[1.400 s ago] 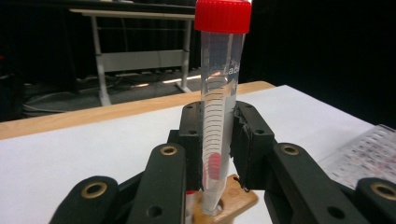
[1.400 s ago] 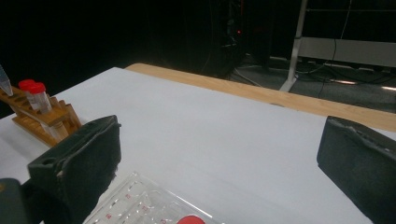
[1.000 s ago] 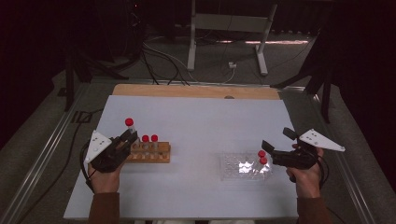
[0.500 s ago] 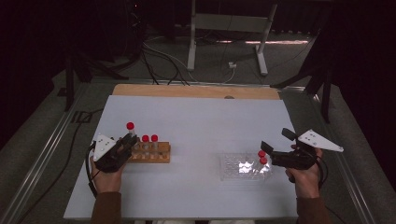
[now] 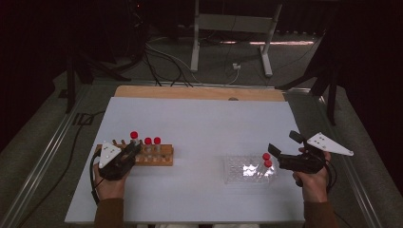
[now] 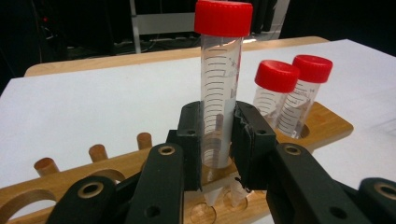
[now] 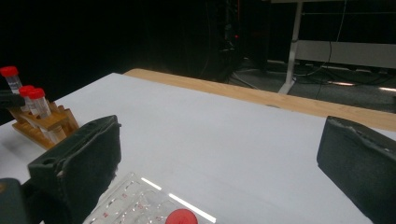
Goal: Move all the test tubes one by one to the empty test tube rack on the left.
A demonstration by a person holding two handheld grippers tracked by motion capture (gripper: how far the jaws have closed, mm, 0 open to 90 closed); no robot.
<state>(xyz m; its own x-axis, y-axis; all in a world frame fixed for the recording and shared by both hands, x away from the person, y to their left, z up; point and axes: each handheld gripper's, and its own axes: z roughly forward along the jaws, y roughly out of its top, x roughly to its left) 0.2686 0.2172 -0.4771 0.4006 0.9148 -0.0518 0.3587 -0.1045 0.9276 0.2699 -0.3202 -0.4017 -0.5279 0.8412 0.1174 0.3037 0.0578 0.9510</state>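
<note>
Lower than before, left gripper (image 6: 218, 154) clamped around upright red-capped tube (image 6: 219, 88), tip over wooden rack (image 6: 322, 123).

The high view looks forward and down on the whole bench (image 5: 204, 128) from far. The left gripper view sits very near the wooden rack (image 6: 322, 123), looking level along its tongs. The right gripper view looks low across the bench and shares this rack (image 7: 44, 123), small at its left.

Bright white table (image 5: 209, 123), dark surroundings, glare on the clear rack (image 5: 249, 169).
</note>
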